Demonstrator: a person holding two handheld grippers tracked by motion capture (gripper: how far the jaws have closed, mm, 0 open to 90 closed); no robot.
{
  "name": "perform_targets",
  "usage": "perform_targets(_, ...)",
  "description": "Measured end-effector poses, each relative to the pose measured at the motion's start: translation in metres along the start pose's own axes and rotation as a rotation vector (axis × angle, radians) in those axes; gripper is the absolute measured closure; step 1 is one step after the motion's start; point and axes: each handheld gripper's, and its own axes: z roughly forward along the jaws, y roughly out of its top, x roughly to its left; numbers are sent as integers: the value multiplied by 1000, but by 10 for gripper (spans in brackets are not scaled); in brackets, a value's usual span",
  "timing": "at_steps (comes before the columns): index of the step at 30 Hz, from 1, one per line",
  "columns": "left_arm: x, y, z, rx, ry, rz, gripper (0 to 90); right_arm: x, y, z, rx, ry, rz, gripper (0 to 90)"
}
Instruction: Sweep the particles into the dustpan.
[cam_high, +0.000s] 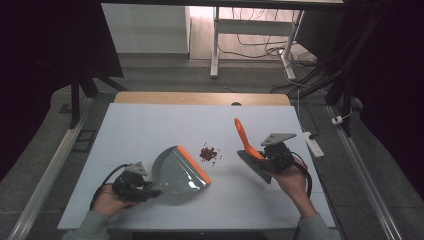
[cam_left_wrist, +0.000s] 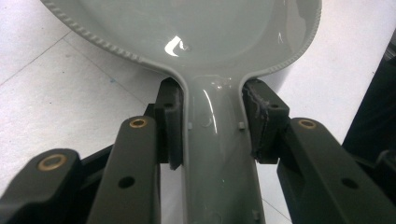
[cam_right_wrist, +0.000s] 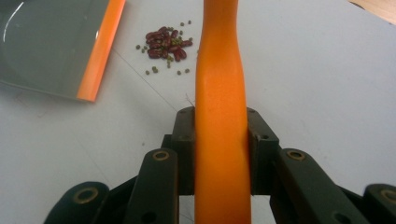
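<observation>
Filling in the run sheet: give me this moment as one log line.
left tongs: shut on dustpan handle | right tongs: shut on brush handle | beans: loose between dustpan and brush

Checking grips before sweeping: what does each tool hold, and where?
Left tool: grey dustpan, by its handle. Right tool: orange brush, by its handle.

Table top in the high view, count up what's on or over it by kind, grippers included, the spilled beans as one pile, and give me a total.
Grippers: 2, the left gripper shut on the grey dustpan and the right gripper shut on the orange brush
Dustpans: 1
Brushes: 1
Bean piles: 1, the pile of red and green beans
Total: 5
</observation>
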Motion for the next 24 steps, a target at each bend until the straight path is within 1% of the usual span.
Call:
perform_targets(1, 0, 0, 0, 0, 0, 1, 613, 0, 1, 1, 3, -1, -8, 706)
perform_targets(4, 0, 1, 0, -3, 3, 2, 613, 1, 4, 5, 4, 0, -11, 706)
perform_targets(10, -2, 1, -2, -23, 10, 2, 612, 1, 13, 12, 10, 0, -7, 706)
perform_targets(13, -3, 2, -2, -27, 12, -1, 613, 3, 24, 22, 10, 5, -20, 706)
perform_targets(14, -2, 2, -2, -25, 13, -1, 613, 3, 24, 22, 10, 5, -20, 706)
perform_targets(15, -2, 2, -1, -23, 13, -1, 612, 5, 31, 27, 14, 1, -27, 706)
perform_targets(16, -2, 3, -1, -21, 11, 2, 612, 5, 31, 27, 14, 1, -27, 706)
perform_targets(18, -2, 3, 0, -16, 7, 3, 612, 6, 38, 32, 18, -3, -31, 706)
perform_targets(19, -1, 3, 1, -14, 6, 3, 612, 7, 44, 36, 23, -8, -30, 706)
perform_targets(20, -1, 4, 1, -11, 4, 6, 612, 7, 44, 36, 23, -8, -30, 706)
perform_targets(22, -1, 4, 2, -13, 3, -1, 613, 7, 51, 41, 23, -10, -40, 706)
perform_targets(24, -1, 4, 2, -10, 0, -4, 612, 7, 57, 46, 22, -16, -38, 706)
